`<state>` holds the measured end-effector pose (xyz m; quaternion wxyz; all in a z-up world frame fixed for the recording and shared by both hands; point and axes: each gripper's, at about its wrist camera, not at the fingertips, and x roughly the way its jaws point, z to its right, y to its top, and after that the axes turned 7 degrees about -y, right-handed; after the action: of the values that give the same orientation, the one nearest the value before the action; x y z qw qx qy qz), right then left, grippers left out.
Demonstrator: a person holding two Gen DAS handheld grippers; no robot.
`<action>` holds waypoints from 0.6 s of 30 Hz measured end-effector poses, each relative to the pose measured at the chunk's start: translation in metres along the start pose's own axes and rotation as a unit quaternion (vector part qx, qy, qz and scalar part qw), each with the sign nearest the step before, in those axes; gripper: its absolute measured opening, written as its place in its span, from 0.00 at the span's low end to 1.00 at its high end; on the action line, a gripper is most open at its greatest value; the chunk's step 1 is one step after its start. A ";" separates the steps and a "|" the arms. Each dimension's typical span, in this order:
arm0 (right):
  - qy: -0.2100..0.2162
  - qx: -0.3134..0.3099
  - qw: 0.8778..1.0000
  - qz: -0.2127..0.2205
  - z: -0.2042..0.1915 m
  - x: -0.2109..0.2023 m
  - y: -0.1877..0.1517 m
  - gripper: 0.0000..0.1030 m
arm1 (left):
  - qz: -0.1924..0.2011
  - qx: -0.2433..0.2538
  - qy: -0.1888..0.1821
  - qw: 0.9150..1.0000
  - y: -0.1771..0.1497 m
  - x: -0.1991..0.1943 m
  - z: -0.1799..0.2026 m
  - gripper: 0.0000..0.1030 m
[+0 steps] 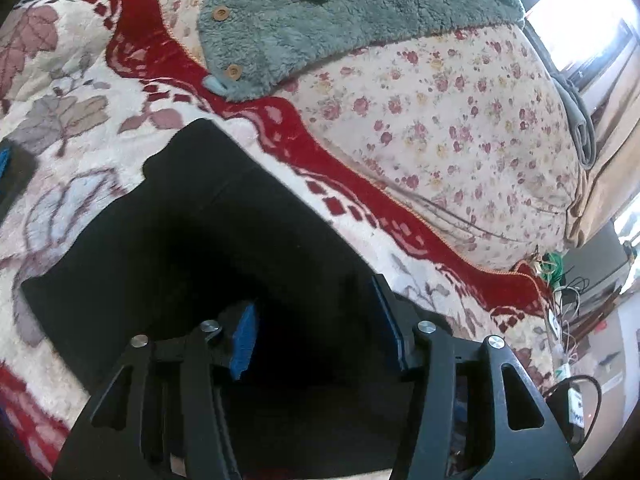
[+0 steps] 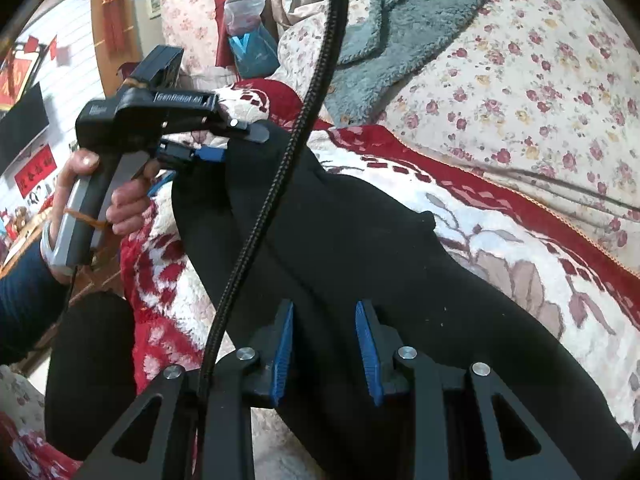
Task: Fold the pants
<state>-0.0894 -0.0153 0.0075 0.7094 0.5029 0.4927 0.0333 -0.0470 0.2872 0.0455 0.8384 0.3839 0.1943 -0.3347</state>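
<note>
Both your grippers are spread wide, gripping nothing: the left gripper (image 1: 316,320) and the right gripper (image 2: 326,344) hover over the black pants (image 2: 360,248) on the blanket (image 2: 520,264).

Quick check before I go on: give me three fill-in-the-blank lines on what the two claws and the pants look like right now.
1. The pants are ____ in colour.
2. The grey fleece garment shows two round wooden ____.
3. The right claw has its jaws ____, as does the left claw, above the pants.

Missing words: black; buttons; open
</note>
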 end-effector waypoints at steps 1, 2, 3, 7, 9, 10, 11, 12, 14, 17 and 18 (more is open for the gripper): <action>0.003 0.000 1.000 0.000 0.000 0.000 0.001 0.28 | 0.001 0.008 -0.004 1.000 0.001 0.002 0.003 0.50; 0.008 0.002 1.000 0.002 0.001 0.000 0.001 0.23 | 0.003 0.016 -0.007 1.000 0.002 0.003 0.007 0.33; 0.018 0.007 1.000 0.004 0.002 0.000 0.001 0.15 | 0.006 0.027 -0.005 1.000 0.002 0.002 0.011 0.14; 0.033 0.021 0.999 0.014 0.005 -0.006 0.001 0.06 | 0.026 0.048 -0.014 0.998 0.000 -0.016 0.022 0.10; 0.041 0.026 0.999 0.020 0.004 -0.011 0.001 0.06 | 0.035 0.056 -0.012 0.998 -0.004 -0.030 0.025 0.10; 0.045 0.026 0.998 0.023 0.002 -0.015 0.001 0.06 | 0.039 0.058 -0.012 0.997 -0.006 -0.038 0.026 0.10; 0.048 0.025 0.998 0.026 0.001 -0.019 0.002 0.06 | 0.042 0.060 -0.012 0.997 -0.009 -0.046 0.027 0.10; 0.054 0.024 0.998 0.028 -0.001 -0.022 0.002 0.06 | 0.046 0.062 -0.009 0.997 -0.013 -0.054 0.026 0.10; 0.063 0.023 0.997 0.032 -0.004 -0.029 0.002 0.06 | 0.050 0.074 0.006 0.996 -0.023 -0.063 0.028 0.10; 0.073 0.016 0.997 0.027 -0.010 -0.032 0.000 0.06 | 0.048 0.093 0.050 0.993 -0.040 -0.068 0.025 0.10; 0.074 0.013 0.997 0.024 -0.013 -0.031 -0.001 0.06 | 0.043 0.096 0.059 0.993 -0.046 -0.066 0.022 0.10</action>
<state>-0.1156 -0.0237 0.0269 0.6636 0.5197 0.5321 0.0806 -0.1239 0.2755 0.0739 0.7985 0.4894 0.1938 -0.2922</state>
